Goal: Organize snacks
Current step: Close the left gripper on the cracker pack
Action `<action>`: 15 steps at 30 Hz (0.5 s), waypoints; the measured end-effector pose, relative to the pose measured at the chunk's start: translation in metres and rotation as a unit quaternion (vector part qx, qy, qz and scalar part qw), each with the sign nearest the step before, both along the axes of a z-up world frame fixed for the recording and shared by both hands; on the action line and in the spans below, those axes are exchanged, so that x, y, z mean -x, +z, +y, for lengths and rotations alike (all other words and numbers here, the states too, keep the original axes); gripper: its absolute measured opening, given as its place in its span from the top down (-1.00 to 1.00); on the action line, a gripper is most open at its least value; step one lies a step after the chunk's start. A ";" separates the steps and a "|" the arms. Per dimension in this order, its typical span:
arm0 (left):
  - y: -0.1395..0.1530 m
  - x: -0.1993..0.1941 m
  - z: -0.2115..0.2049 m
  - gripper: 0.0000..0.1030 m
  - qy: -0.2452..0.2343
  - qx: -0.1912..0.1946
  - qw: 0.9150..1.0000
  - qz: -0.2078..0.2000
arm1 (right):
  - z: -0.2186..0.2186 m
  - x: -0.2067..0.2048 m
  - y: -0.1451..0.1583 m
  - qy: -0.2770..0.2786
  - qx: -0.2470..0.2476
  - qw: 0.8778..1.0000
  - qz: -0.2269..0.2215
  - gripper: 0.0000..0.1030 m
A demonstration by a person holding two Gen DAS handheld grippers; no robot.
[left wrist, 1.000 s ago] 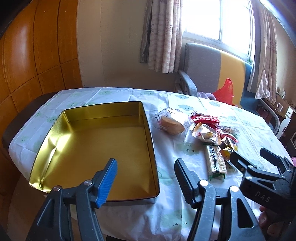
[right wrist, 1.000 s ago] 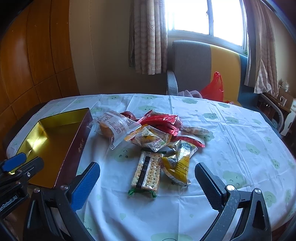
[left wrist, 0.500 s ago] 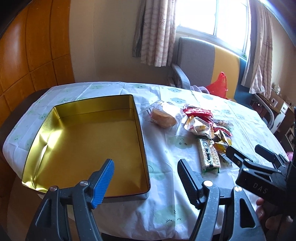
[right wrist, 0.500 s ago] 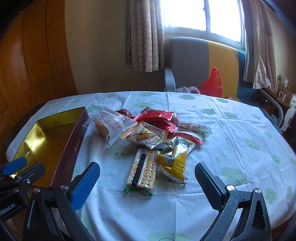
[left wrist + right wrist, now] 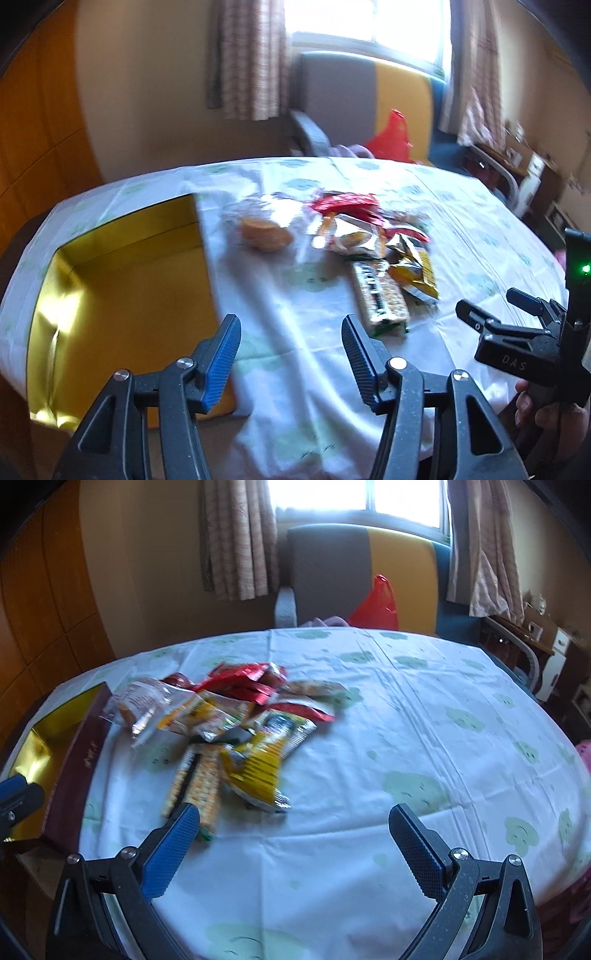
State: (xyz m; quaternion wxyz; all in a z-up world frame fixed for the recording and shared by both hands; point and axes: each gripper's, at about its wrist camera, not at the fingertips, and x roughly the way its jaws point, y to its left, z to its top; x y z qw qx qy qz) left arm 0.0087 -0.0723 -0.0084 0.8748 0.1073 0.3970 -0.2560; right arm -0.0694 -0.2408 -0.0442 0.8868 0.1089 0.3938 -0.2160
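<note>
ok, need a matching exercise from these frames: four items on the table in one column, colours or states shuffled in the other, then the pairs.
Items:
1. tin
2. cracker pack
3. yellow snack bag
4. right gripper

Descriptions:
A. long and flat, lying nearest the camera in the snack pile
B. open, nothing between its fingers
C. gold inside, no snacks in it yet
D. crinkled bag lying beside the cracker pack

Pairs: 1-C, 2-A, 3-D, 4-B
</note>
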 end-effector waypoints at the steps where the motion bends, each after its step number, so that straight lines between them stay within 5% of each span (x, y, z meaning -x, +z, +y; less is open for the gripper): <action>1: -0.001 -0.002 -0.007 -0.13 -0.010 -0.003 1.000 0.002 | -0.004 0.003 -0.004 -0.003 -0.002 1.000 0.007 -1.00; 15: -0.056 -0.030 -0.110 -0.13 -0.105 -0.045 0.991 0.075 | -0.021 0.013 -0.042 0.005 0.006 0.997 0.072 -1.00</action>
